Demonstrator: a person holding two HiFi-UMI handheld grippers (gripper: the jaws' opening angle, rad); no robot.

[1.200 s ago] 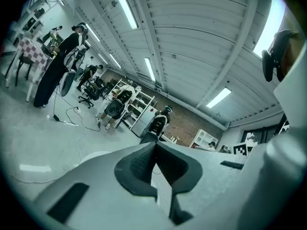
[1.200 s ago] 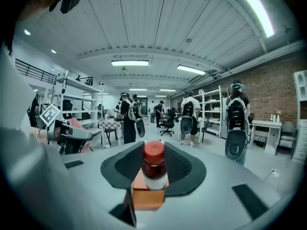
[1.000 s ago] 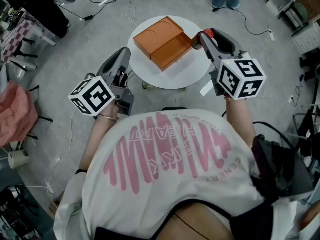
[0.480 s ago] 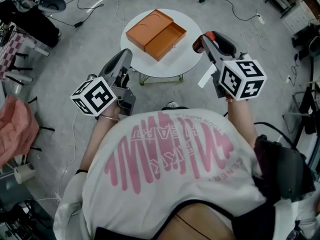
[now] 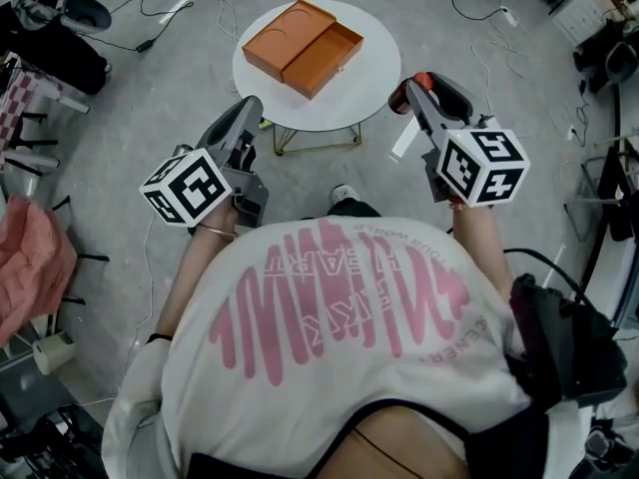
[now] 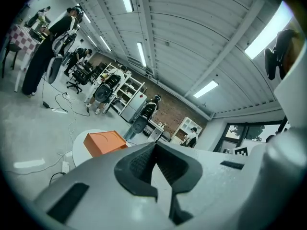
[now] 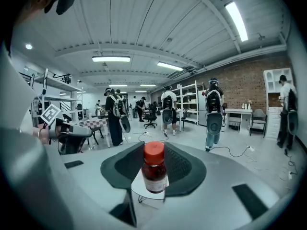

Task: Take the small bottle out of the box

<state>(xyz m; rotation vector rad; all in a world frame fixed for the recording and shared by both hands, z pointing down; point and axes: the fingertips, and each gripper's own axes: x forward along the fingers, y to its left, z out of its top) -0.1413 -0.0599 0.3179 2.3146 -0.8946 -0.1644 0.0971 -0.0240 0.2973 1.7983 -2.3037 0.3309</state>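
An orange box [image 5: 302, 34] lies open, its lid beside its tray, on a round white table [image 5: 369, 88] ahead of me. My right gripper [image 5: 412, 98] is held off the table's right edge, shut on a small dark bottle [image 7: 154, 175] with a red cap; the bottle stands upright between the pads. That red cap [image 5: 402, 95] shows at the gripper's tip in the head view. My left gripper [image 5: 243, 120] hangs below the table's left edge with its jaws together and nothing in them. In the left gripper view the box [image 6: 103, 143] sits beyond the closed pads [image 6: 144, 164].
Cables trail over the grey floor [image 5: 180, 78] around the table. A checked table [image 5: 15, 98] and a pink cloth [image 5: 35, 257] stand at the left. Several people [image 7: 115, 111] and shelving [image 7: 187, 102] stand further off in the room.
The table and box have slid farther away toward the top of the head view. The right gripper with the bottle has come away from the box to off the table's edge.
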